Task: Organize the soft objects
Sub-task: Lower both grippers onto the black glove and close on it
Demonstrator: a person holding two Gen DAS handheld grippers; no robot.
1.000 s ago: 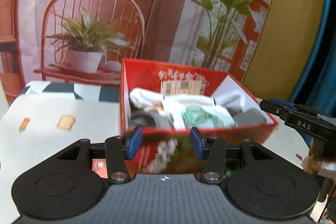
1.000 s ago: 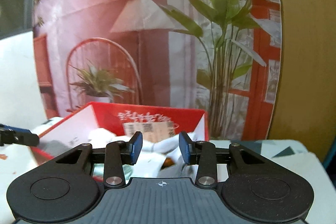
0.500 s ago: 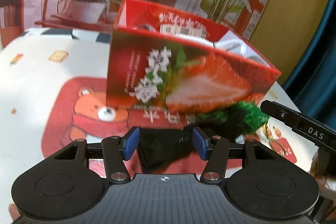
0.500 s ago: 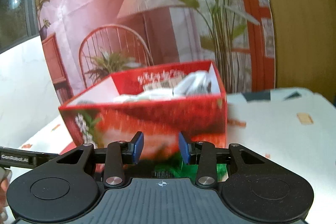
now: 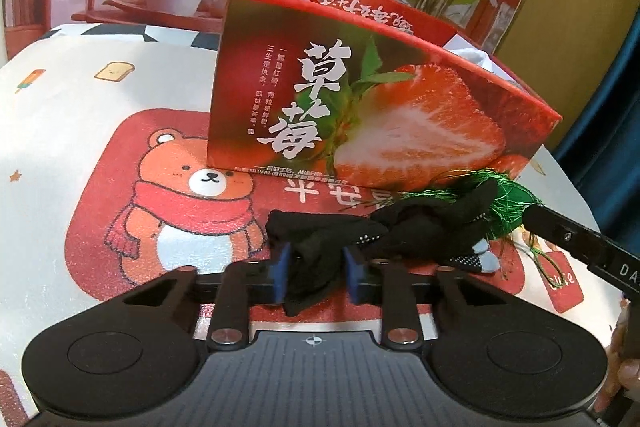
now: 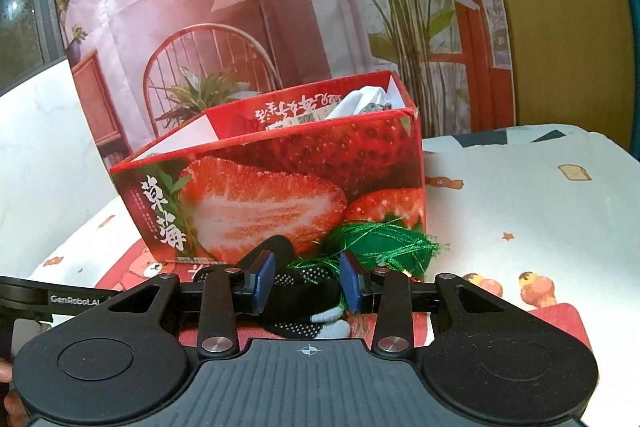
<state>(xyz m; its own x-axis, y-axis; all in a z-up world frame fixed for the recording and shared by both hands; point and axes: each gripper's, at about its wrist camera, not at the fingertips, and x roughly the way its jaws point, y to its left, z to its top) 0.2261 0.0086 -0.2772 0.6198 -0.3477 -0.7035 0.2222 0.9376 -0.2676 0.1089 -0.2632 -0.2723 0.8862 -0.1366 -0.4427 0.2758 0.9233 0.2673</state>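
Observation:
Two black socks lie on the cloth in front of a red strawberry box (image 5: 360, 99). My left gripper (image 5: 316, 275) is low over the left black sock (image 5: 320, 239); its jaws are closing and the blue pads press the fabric from both sides. The other black sock (image 5: 432, 231), with white dots and a grey toe, reaches right to a green thread bundle (image 5: 508, 199). My right gripper (image 6: 308, 281) stands open with that dotted sock (image 6: 300, 293) lying between and below its fingers, untouched by the pads. The green thread bundle (image 6: 384, 239) is just beyond, against the box (image 6: 280, 187).
White soft items (image 6: 360, 99) show over the box rim. A bear-print tablecloth (image 5: 192, 187) covers the table. A printed backdrop (image 6: 260, 7) stands close behind the box. The right gripper's finger (image 5: 580, 247) reaches in beside the socks.
Both grippers have come down from over the box to the socks in front of it. The left jaws have narrowed onto the black sock. The right jaws kept their width.

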